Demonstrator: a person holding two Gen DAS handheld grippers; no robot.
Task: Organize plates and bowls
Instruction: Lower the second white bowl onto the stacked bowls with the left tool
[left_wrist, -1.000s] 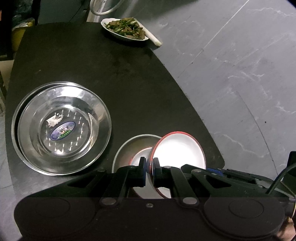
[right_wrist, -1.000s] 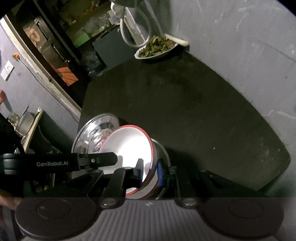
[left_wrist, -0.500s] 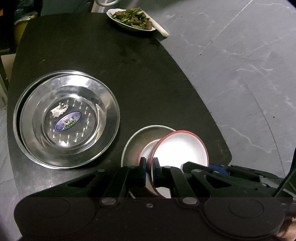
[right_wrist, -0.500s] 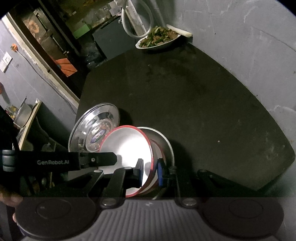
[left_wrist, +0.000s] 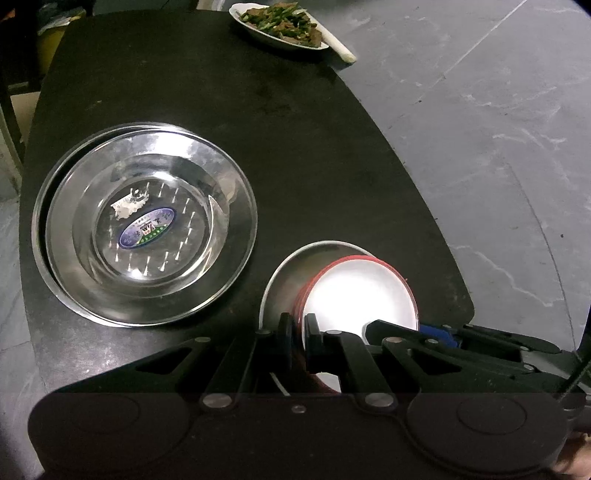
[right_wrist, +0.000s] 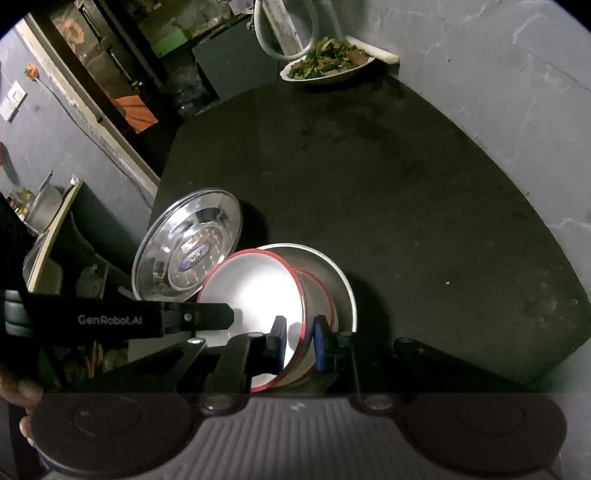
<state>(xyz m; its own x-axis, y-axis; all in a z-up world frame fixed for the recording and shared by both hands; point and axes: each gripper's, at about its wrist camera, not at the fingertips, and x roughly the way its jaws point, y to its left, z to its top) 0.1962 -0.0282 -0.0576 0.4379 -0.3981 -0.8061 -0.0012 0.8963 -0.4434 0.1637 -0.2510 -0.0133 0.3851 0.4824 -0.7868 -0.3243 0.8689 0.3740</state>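
**Two grippers are holding the red-rimmed bowl**

The left gripper (left_wrist: 300, 334) is pinching the near rim of the white bowl (left_wrist: 360, 295). The right gripper (right_wrist: 300, 341) is pinching the same bowl (right_wrist: 255, 291) on its rim too. The bowl is sitting tilted on another red-rimmed bowl (right_wrist: 317, 286), inside a small metal pan (left_wrist: 291, 273) near the table's (left_wrist: 258, 122) front corner. Two big steel plates (left_wrist: 147, 229) are lying stacked just beside it. A dish of food (left_wrist: 280, 24) is sitting far away.

The bowl is probably light and stiff, but smooth and slippery. It could chip if dropped. The thin rim is probably the best place to grab it.
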